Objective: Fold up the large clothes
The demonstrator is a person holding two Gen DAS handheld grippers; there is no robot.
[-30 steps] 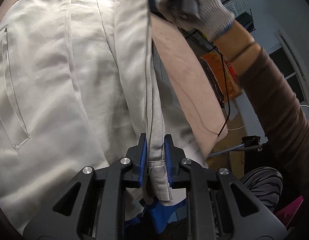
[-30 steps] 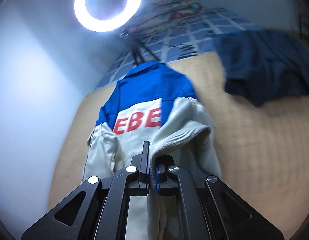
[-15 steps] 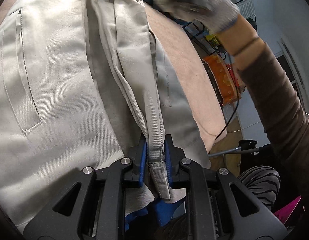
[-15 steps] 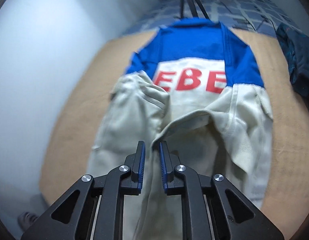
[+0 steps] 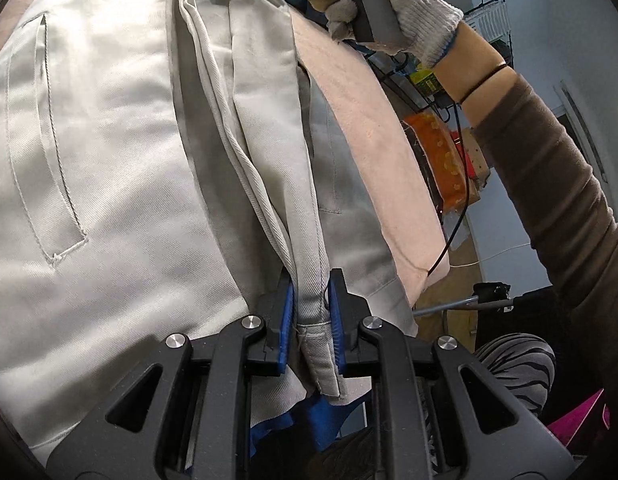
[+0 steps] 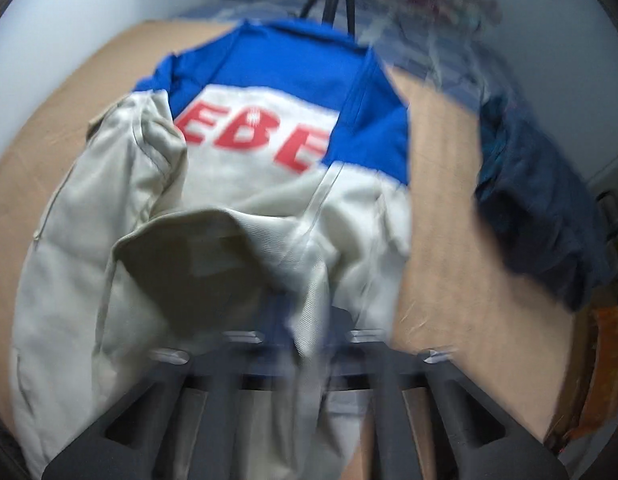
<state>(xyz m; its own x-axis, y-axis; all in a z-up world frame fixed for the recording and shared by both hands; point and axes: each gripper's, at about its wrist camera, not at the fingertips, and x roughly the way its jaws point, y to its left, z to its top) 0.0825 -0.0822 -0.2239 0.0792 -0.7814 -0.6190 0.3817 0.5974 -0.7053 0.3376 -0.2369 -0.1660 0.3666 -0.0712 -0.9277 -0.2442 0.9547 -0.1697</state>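
Note:
A beige and blue work jacket (image 6: 249,184) with red letters (image 6: 253,136) lies spread on the brown table (image 6: 437,240). My left gripper (image 5: 311,292) is shut on a beige hemmed edge of the jacket (image 5: 129,160), and the strip runs up and away from it. The right wrist view is blurred. In it my right gripper (image 6: 305,320) points steeply down over the jacket, its jaws closing with a raised beige fold between them. A gloved hand (image 5: 389,4) holds that gripper's handle at the strip's far end.
A dark blue garment (image 6: 541,208) lies heaped on the table's right side. Past the table edge (image 5: 361,120) are an orange bag (image 5: 441,160), a wire rack (image 5: 493,20) and a black cable. A brown sleeve (image 5: 549,200) crosses the right.
The right gripper let go of the beige fold, tipped down over the jacket, then took cloth between its jaws again. The ring light left its view. The left gripper kept its hold.

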